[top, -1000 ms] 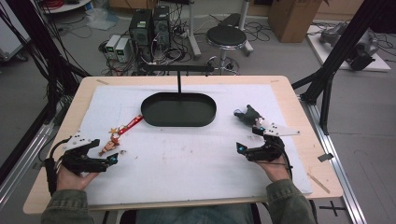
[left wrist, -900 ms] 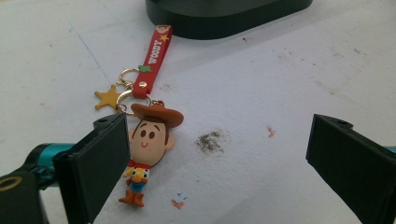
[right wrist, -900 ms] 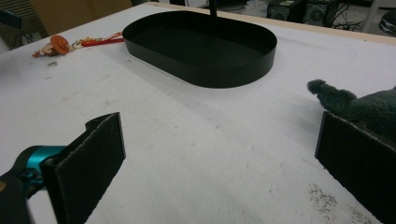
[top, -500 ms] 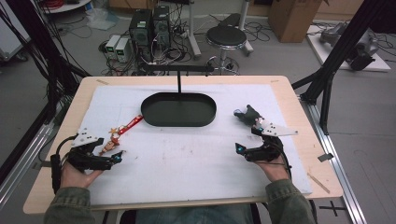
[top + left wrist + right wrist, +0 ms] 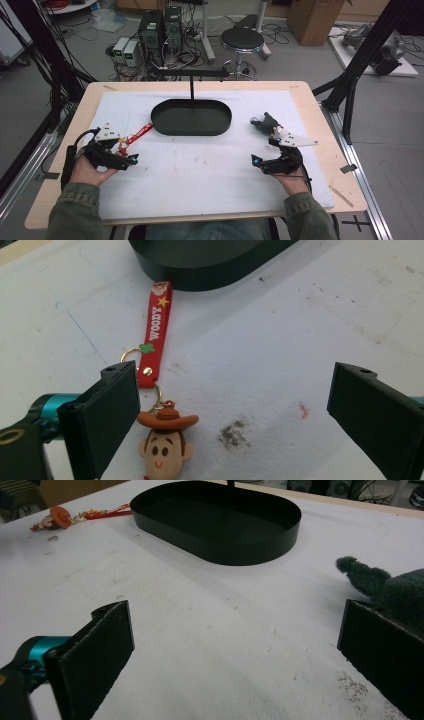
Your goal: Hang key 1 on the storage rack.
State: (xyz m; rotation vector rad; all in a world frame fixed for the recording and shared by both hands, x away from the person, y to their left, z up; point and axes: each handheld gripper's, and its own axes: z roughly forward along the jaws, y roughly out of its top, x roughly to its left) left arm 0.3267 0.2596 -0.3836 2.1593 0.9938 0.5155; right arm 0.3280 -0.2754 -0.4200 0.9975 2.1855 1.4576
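Between left gripper (image 5: pixel 235 420) jaws, spread wide: keychain (image 5: pixel 162 440) hard by near jaw, red strap (image 5: pixel 156 335) running ahead to black tray (image 5: pixel 191 117). Likely step: closing in on keychain; next, centre jaws, pinch. Right gripper (image 5: pixel 235 660) spread, empty; plush toy (image 5: pixel 385 587) beside far jaw.

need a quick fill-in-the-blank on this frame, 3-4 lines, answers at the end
1. The word printed on the keychain's red strap is ____.
2. The left gripper's jaws stand ____, with nothing between them.
3. The black tray on the white mat has an ____ outline.
4. The dark grey plush toy lies on the same side as the person's ____ gripper.

Missing words: WOODY; open; oval; right
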